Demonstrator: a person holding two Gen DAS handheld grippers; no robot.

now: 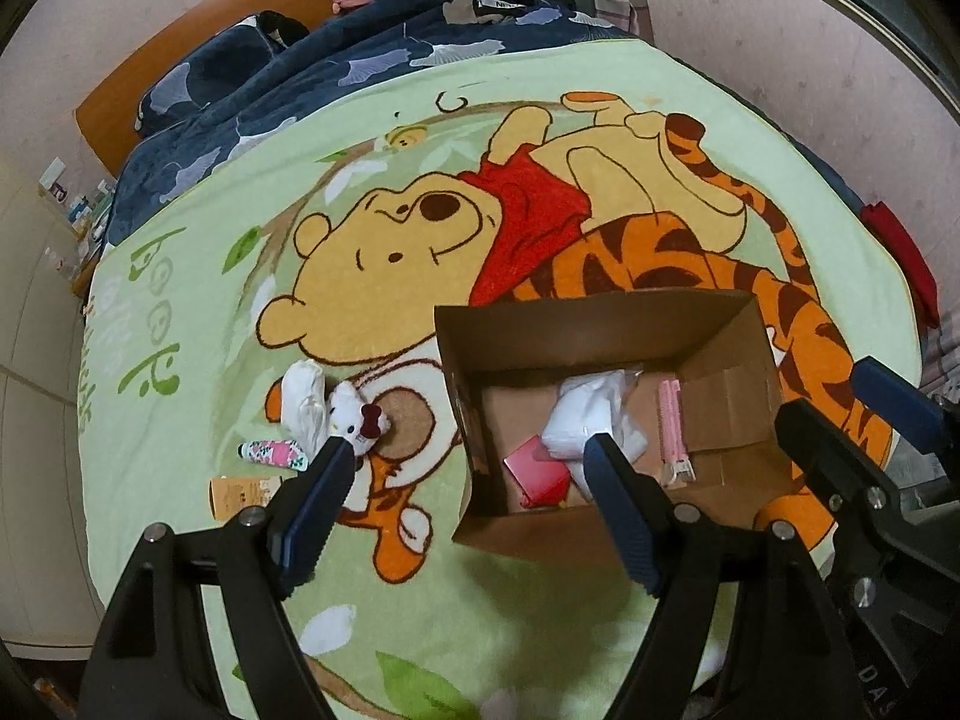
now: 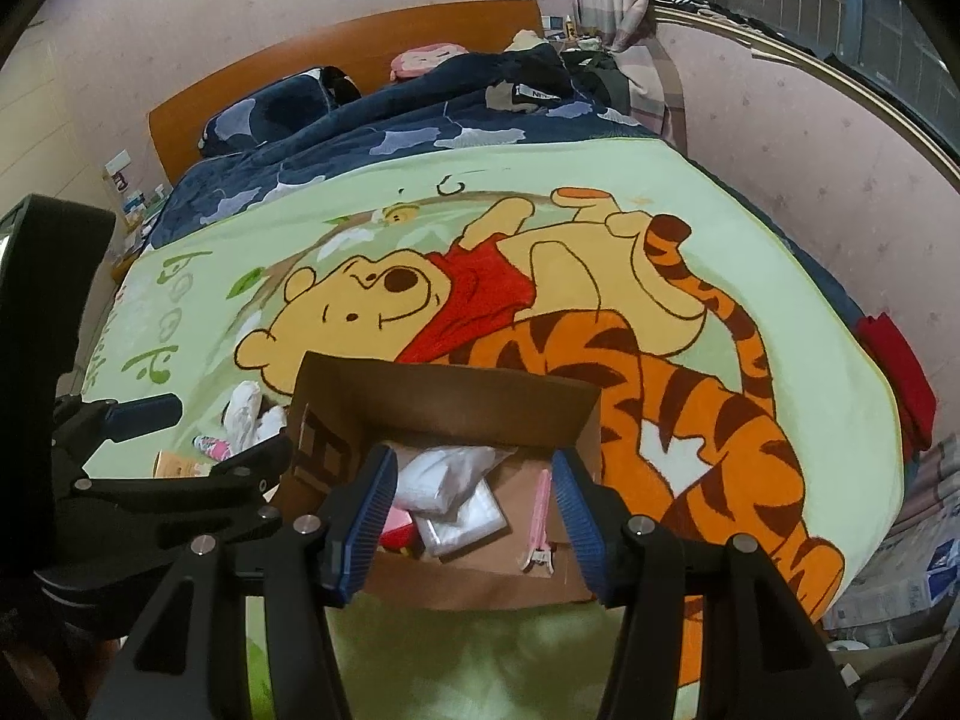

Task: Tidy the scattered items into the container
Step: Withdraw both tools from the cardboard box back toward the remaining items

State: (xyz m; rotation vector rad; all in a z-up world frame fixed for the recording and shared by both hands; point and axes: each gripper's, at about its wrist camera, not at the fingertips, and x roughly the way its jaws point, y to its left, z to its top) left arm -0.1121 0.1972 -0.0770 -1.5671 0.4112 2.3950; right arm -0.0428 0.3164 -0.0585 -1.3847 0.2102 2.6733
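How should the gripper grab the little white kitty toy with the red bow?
Probably pinch the kitty toy across its round head, coming down from above with the open left gripper. It lies flat on the blanket, with the white bag touching one side, so a sideways approach looks crowded.

Home bedroom: bed (image 2: 336, 54), cartoon blanket (image 2: 750, 252)

orange box (image 1: 240, 495) partly behind claw

You see a green cartoon blanket (image 1: 252, 540) spread over the bed. Beyond it lie a navy patterned duvet (image 2: 420, 132) and an orange headboard (image 2: 336, 42). A red cloth (image 2: 900, 372) sits at the blanket's edge.
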